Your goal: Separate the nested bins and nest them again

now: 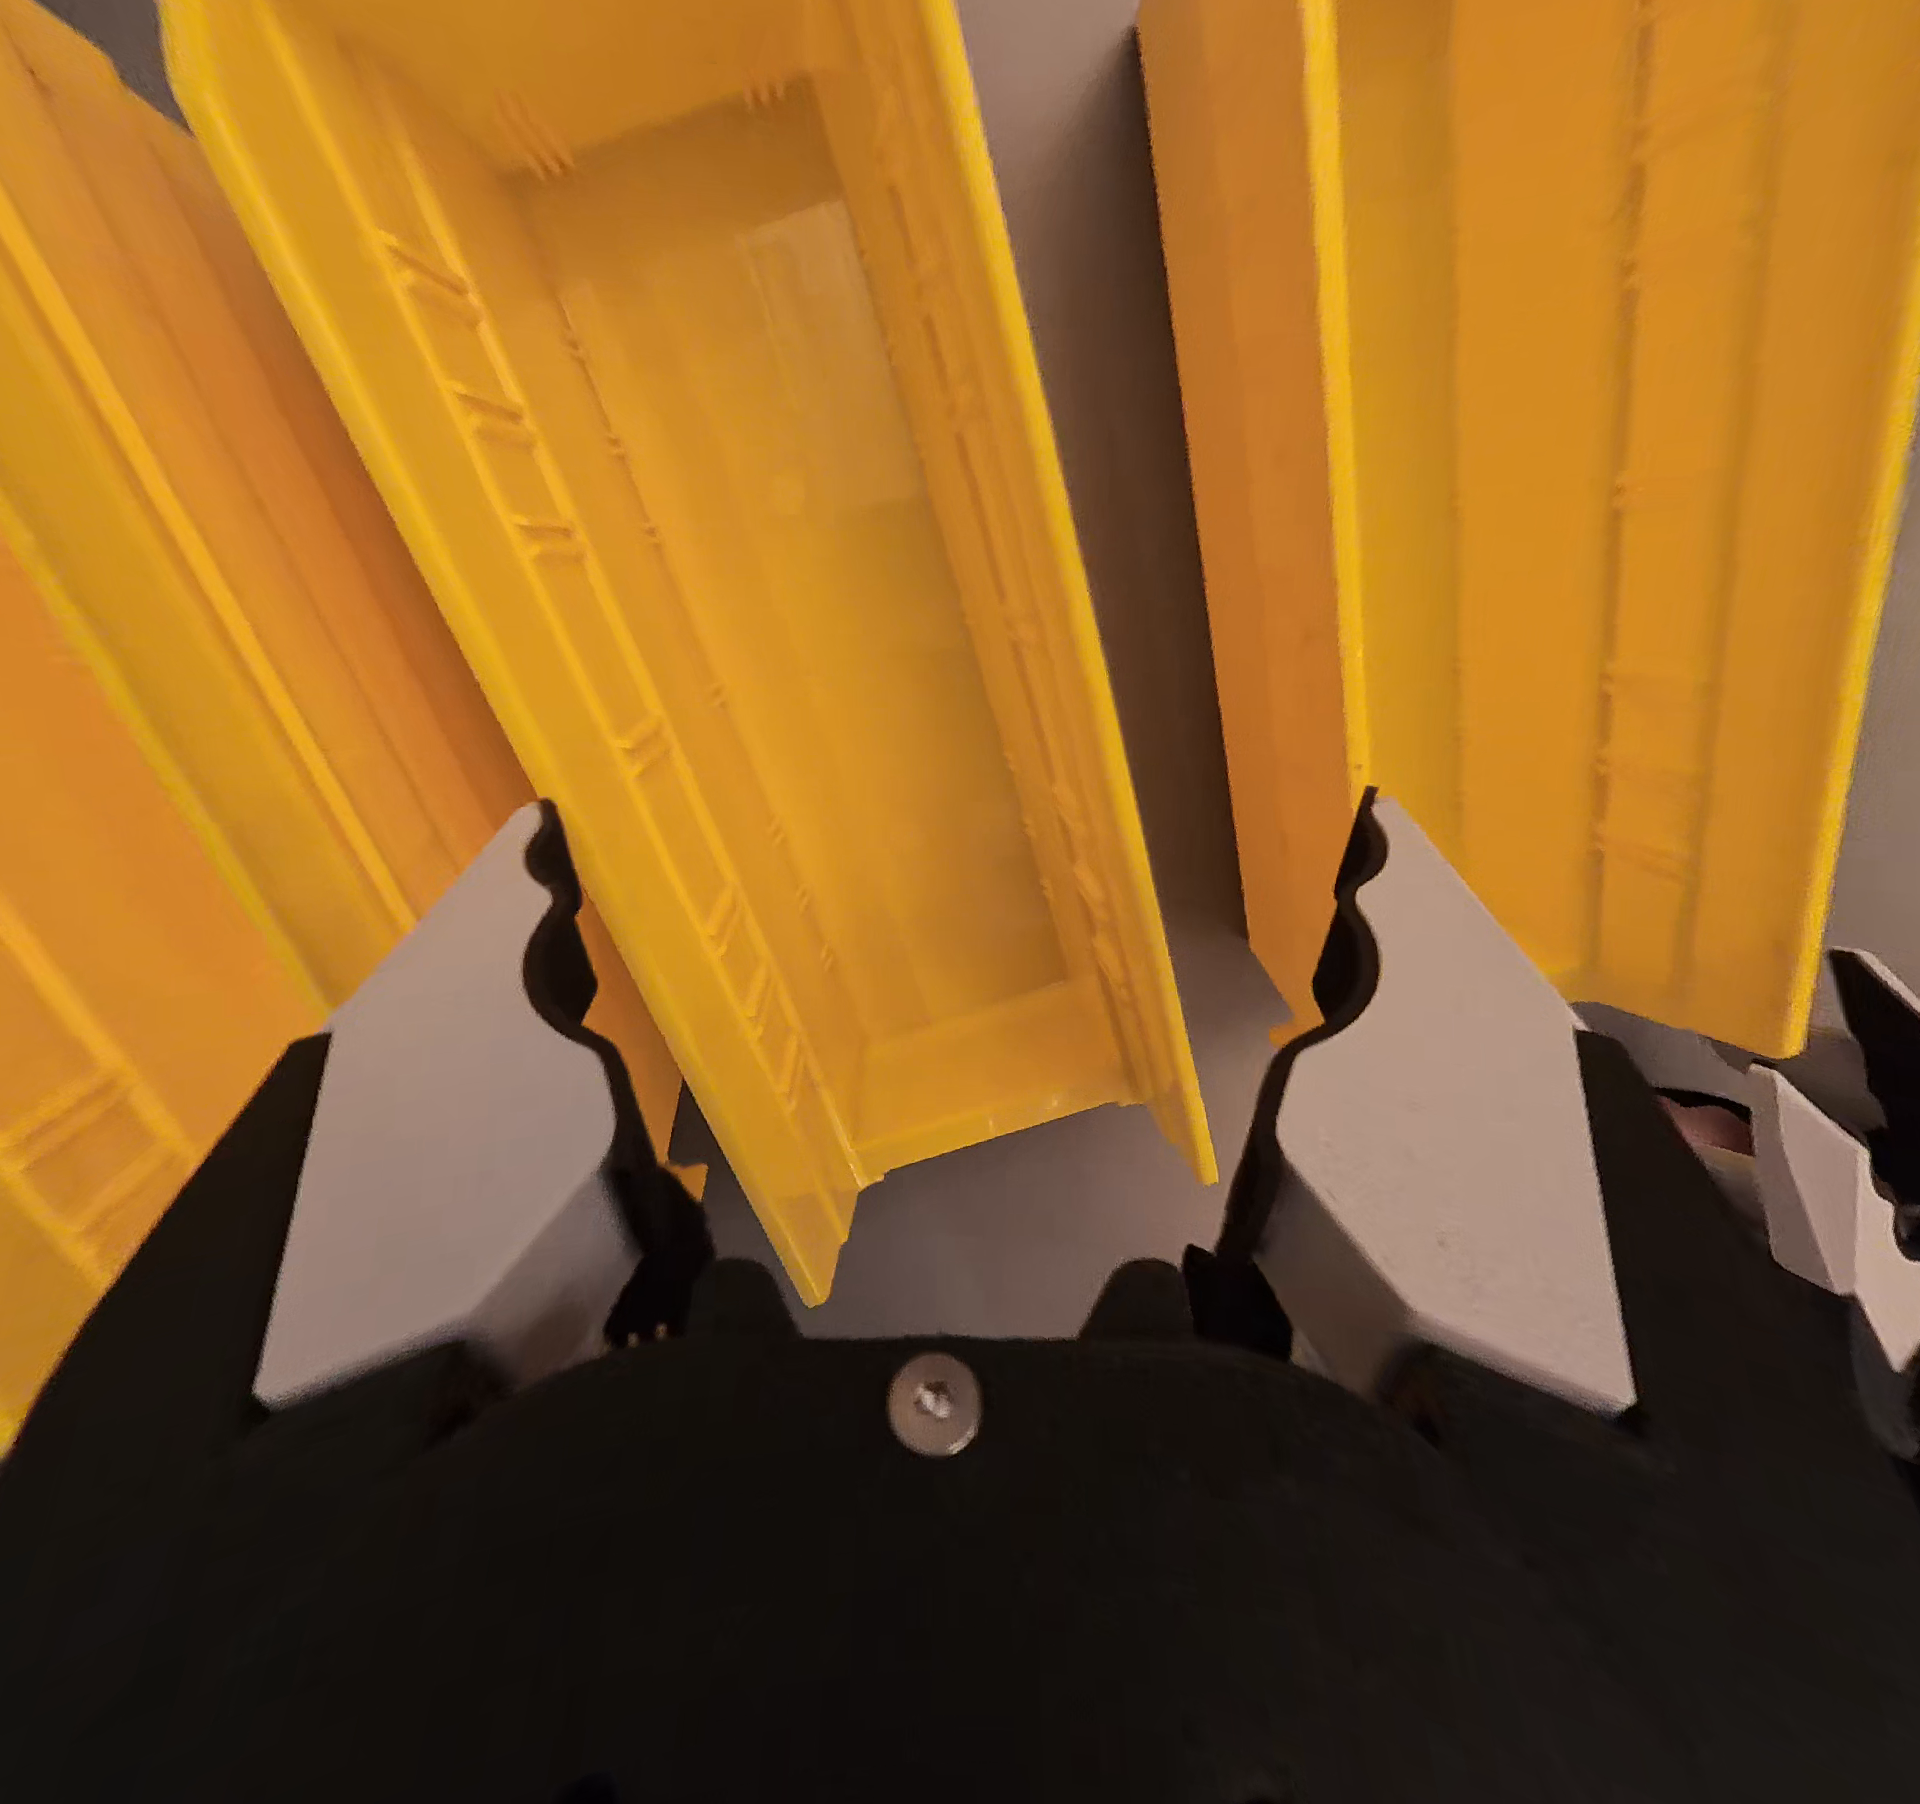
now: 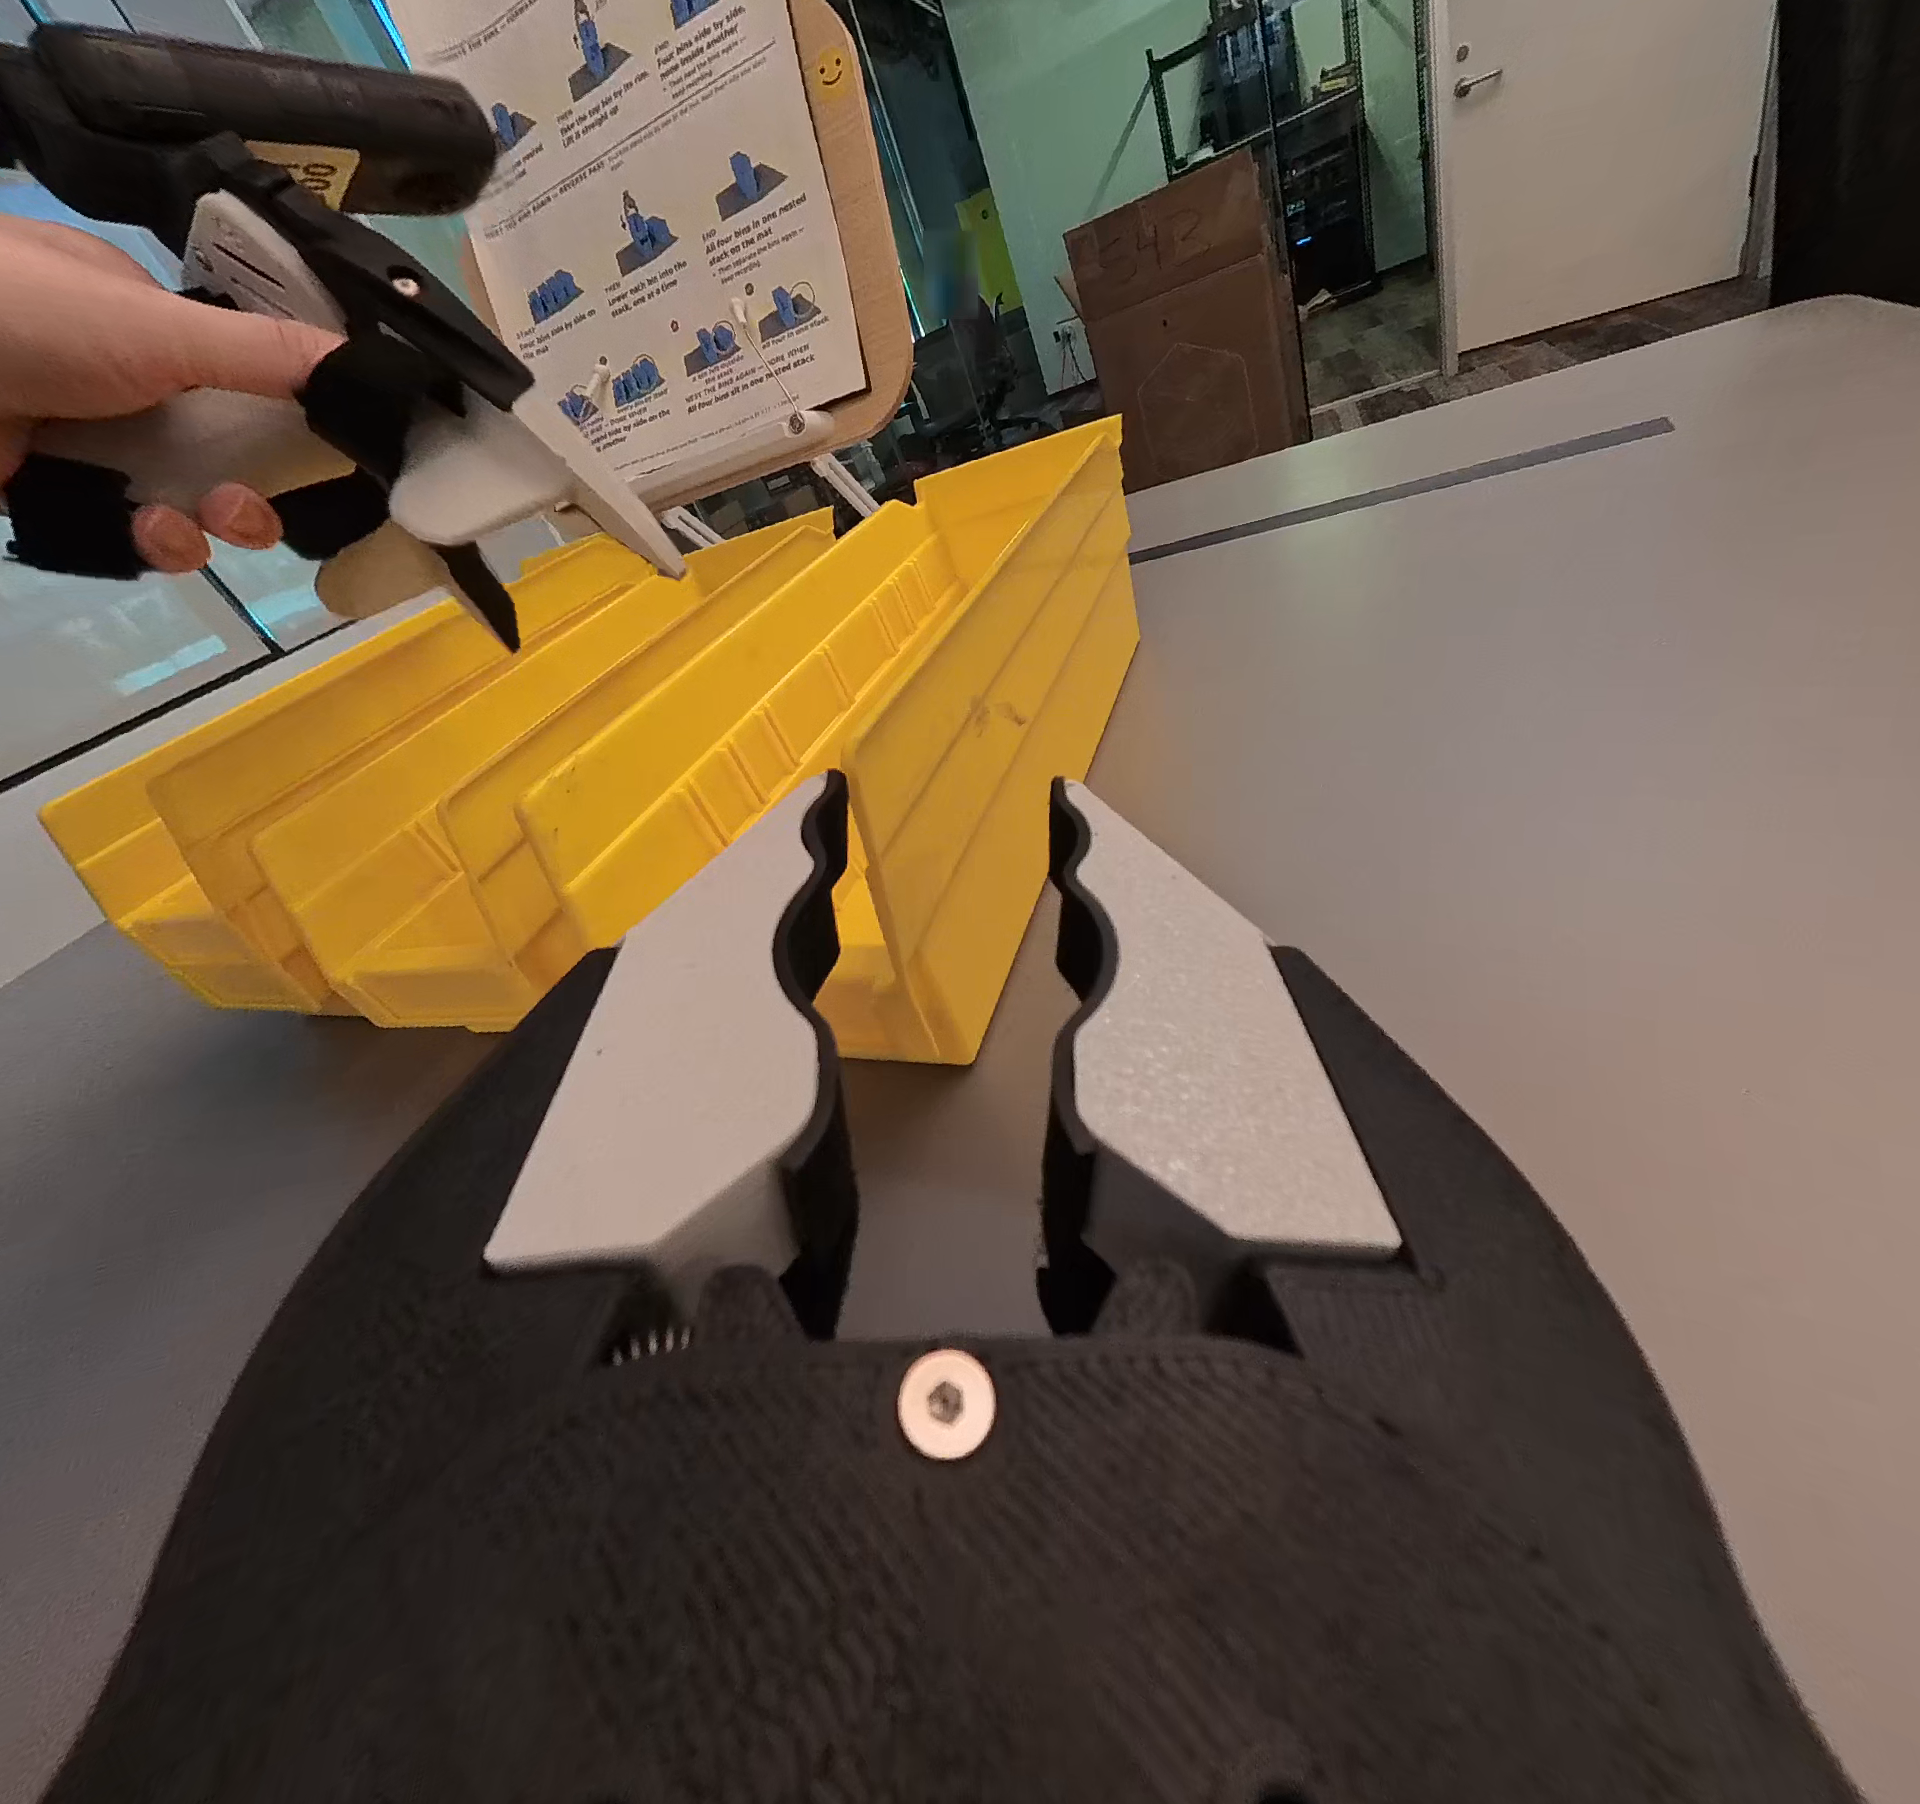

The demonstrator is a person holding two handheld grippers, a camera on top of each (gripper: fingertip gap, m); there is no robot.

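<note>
Several long yellow bins stand side by side, open side up. In the left wrist view my left gripper [image 1: 956, 804] is wide open above the middle bin [image 1: 779, 559]. Its fingers straddle the bin's near end, and the right finger [image 1: 1455, 1079] stands off this bin's rim, near the neighbouring bin [image 1: 1558, 404]. In the right wrist view the left gripper [image 2: 592, 601] hovers at the rims of the far bins. My right gripper [image 2: 945, 788] is open, low at the near end of the nearest bin [image 2: 987, 715]. That bin's outer wall shows between the pads, which do not press on it.
The bins rest on a dark mat [image 2: 208, 1079] on a grey table [image 2: 1507, 715]. An instruction sheet on a stand [image 2: 644, 196] is just behind the bins. A person's hand [image 2: 104, 352] holds the left gripper. A cardboard box [image 2: 1184, 300] and a door stand far back.
</note>
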